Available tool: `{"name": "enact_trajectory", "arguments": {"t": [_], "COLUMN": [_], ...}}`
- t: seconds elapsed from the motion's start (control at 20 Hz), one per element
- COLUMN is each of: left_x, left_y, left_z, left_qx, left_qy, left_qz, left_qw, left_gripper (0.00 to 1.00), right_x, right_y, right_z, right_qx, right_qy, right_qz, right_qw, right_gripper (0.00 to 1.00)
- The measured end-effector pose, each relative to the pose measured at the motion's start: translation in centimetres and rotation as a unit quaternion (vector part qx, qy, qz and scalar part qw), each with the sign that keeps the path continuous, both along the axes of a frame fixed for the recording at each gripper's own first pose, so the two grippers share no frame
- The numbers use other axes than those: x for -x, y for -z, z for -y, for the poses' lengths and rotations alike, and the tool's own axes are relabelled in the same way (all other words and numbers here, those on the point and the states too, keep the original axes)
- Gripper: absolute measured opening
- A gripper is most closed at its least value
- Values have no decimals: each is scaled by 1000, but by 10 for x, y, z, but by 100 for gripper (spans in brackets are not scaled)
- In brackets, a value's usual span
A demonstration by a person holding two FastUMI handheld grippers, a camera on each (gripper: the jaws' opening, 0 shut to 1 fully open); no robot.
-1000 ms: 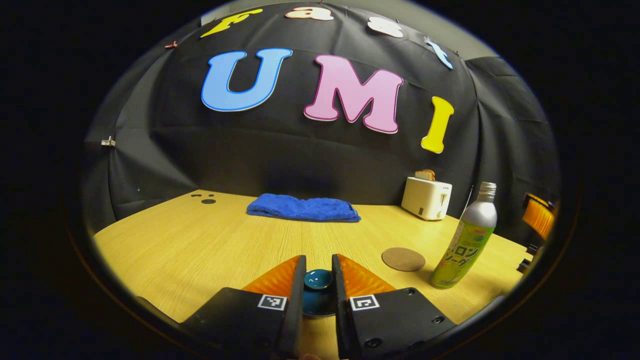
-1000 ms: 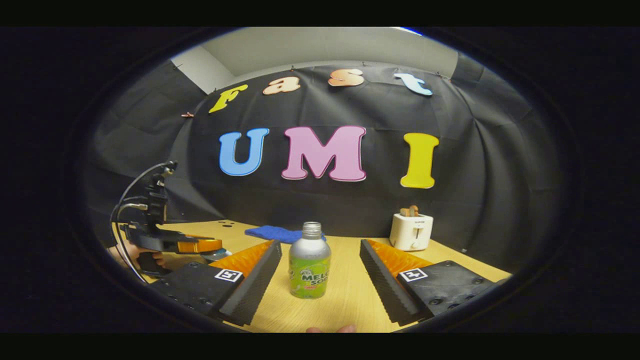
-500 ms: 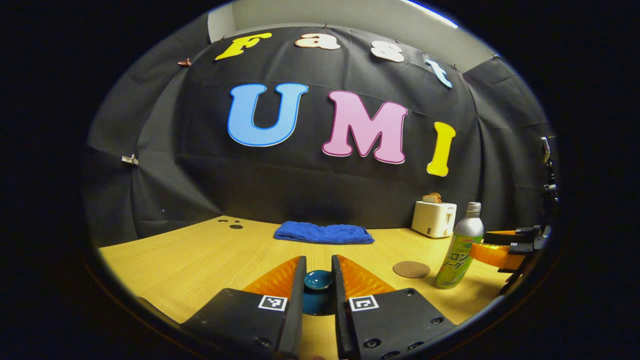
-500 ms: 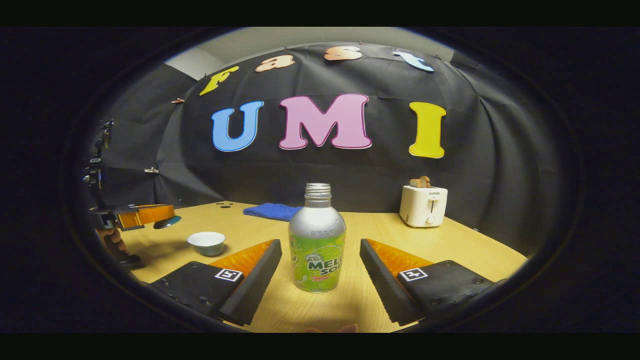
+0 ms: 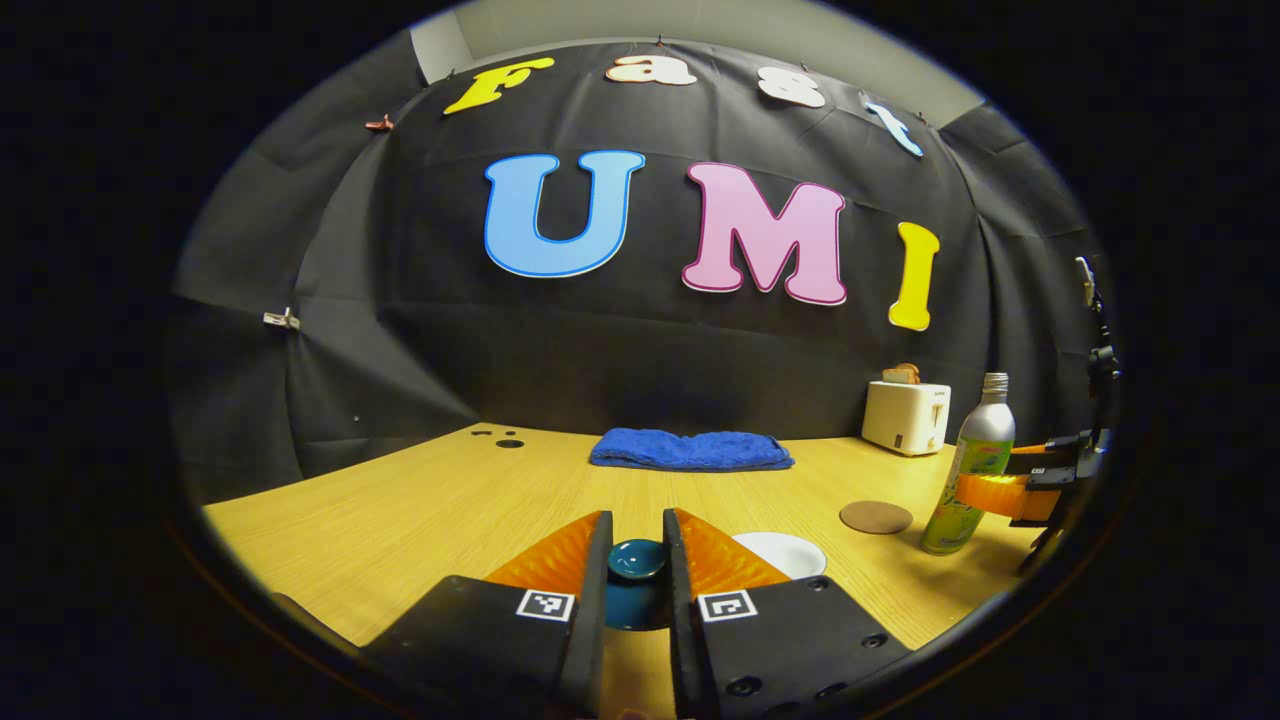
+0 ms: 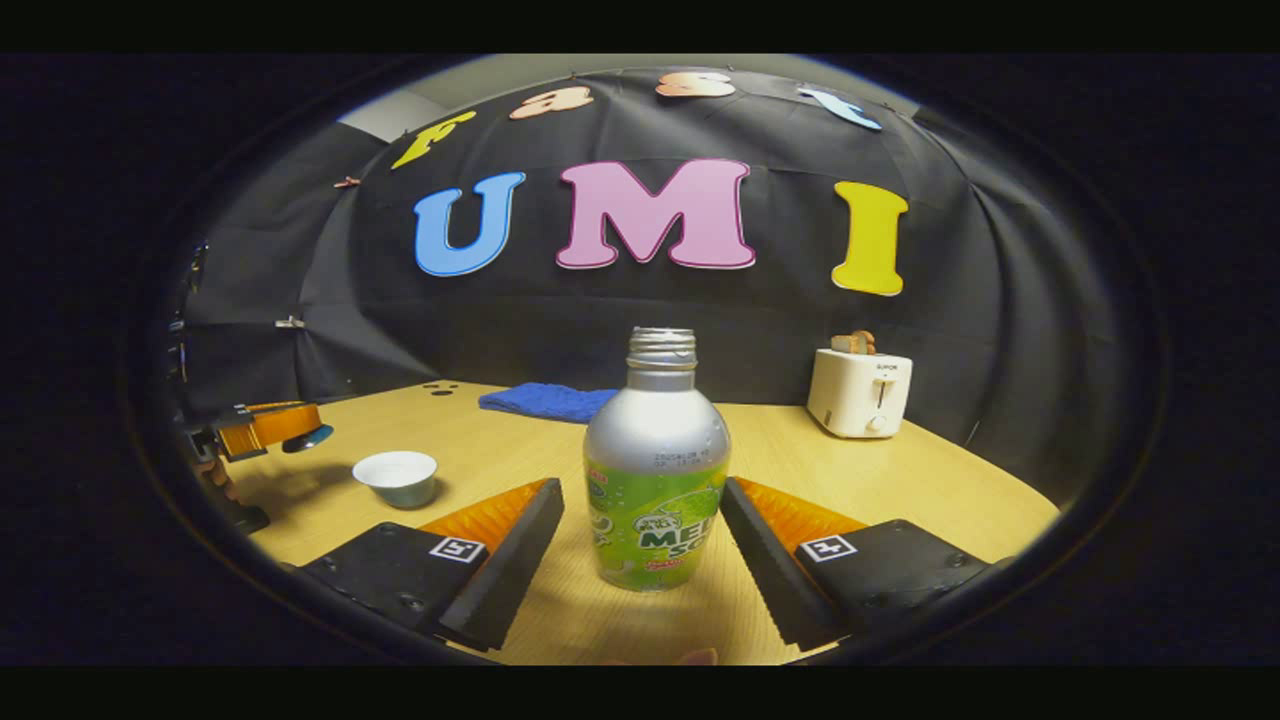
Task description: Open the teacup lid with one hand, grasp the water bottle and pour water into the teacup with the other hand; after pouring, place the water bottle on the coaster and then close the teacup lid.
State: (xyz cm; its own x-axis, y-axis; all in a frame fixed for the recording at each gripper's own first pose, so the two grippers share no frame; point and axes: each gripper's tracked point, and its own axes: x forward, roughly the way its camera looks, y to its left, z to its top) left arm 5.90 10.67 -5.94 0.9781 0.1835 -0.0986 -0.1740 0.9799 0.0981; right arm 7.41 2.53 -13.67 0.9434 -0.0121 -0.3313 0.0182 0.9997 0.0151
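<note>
In the left gripper view, our left gripper [image 5: 637,560] has its fingers closed on the knob of the dark teal teacup lid [image 5: 636,562], holding it clear of the wooden table [image 5: 420,510]. The open white teacup [image 5: 783,551] sits just to the right of the fingers, the round cork coaster [image 5: 876,516] lies farther right, and the melon soda bottle [image 5: 970,462] stands beyond it with the right gripper [image 5: 1000,490] alongside its body. We judge that the lid should stay level and off to the side of the cup, leaving the rim free for the pour. In the right gripper view, our right gripper [image 6: 640,535] is spread wide, one finger on either side of the uncapped bottle [image 6: 656,470]; the right finger appears to reach the label while a gap shows on the left, so nothing is gripped yet. We advise centring the bottle between the pads, then closing on the labelled body, low enough for control in the tilt. The gripper points level along the table. The teacup [image 6: 396,476] stands well to the left, below the left gripper [image 6: 270,428] carrying the lid [image 6: 308,438].
</note>
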Motion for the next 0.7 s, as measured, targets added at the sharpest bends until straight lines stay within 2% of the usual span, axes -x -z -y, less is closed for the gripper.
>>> {"name": "enact_trajectory", "arguments": {"t": [0.1,0.25,0.4,0.55,0.7], "left_x": [1,0,-3,-4,-5], "left_y": [0,0,0,0,0], "left_z": [-6,-11,-19,-22,-22], "left_qx": [-11,-20,-33,-34,-34], "left_qy": [-7,-14,-22,-25,-24], "left_qz": [-1,-3,-5,-5,-5], "left_qw": [1000,1000,999,999,999], "left_gripper": [31,31,31,30,31], "right_x": [-3,-8,-9,-11,-22], "right_y": [5,7,2,-3,-12], "right_z": [0,5,-1,-1,-2], "right_qx": [7,21,31,96,193], "right_qy": [0,8,-6,-23,-44], "right_qz": [-10,-12,4,18,35], "right_qw": [1000,1000,999,995,980], "right_gripper": [98,85,83,81,81]}}
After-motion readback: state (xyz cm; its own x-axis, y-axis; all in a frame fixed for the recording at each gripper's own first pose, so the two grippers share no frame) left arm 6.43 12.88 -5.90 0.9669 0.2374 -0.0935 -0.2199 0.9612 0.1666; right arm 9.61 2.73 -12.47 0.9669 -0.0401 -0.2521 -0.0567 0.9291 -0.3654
